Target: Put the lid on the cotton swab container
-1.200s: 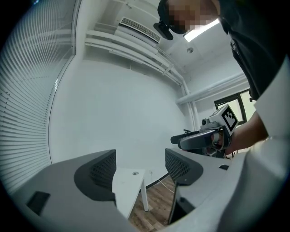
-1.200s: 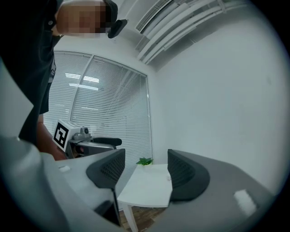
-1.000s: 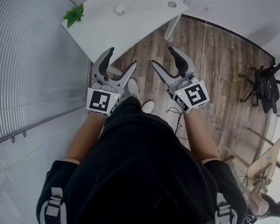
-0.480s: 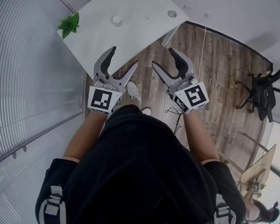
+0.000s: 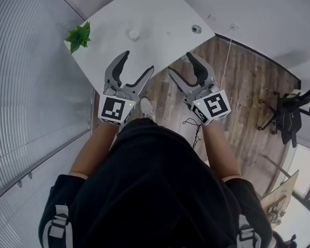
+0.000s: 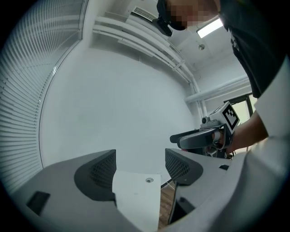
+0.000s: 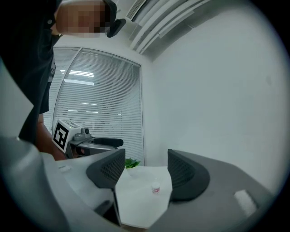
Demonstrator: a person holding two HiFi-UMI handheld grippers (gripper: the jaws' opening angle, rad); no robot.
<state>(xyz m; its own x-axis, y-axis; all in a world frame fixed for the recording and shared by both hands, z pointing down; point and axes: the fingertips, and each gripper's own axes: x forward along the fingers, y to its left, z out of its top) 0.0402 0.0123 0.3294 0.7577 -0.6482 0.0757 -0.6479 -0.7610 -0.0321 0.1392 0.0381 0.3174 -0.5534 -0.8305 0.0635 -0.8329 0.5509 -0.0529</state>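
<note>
A small white cotton swab container [image 5: 134,35] stands on the white table [image 5: 153,20], also seen in the right gripper view as a small tub [image 7: 156,188]. A round lid [image 5: 196,29] lies near the table's right corner; the left gripper view shows this lid [image 6: 148,180] too. My left gripper [image 5: 136,64] is open and empty, held in front of the table's near edge. My right gripper [image 5: 181,65] is likewise open and empty, over the wooden floor just short of the table.
A small green plant [image 5: 79,36] stands at the table's left corner. Window blinds [image 5: 26,93] run along the left. A wooden floor [image 5: 238,99] stretches right, with a black office chair [image 5: 289,111] and a cable [image 5: 226,47] hanging by the table leg.
The table has drawn closer in the head view as the person steps toward it. Both grippers stay open at the same spacing.
</note>
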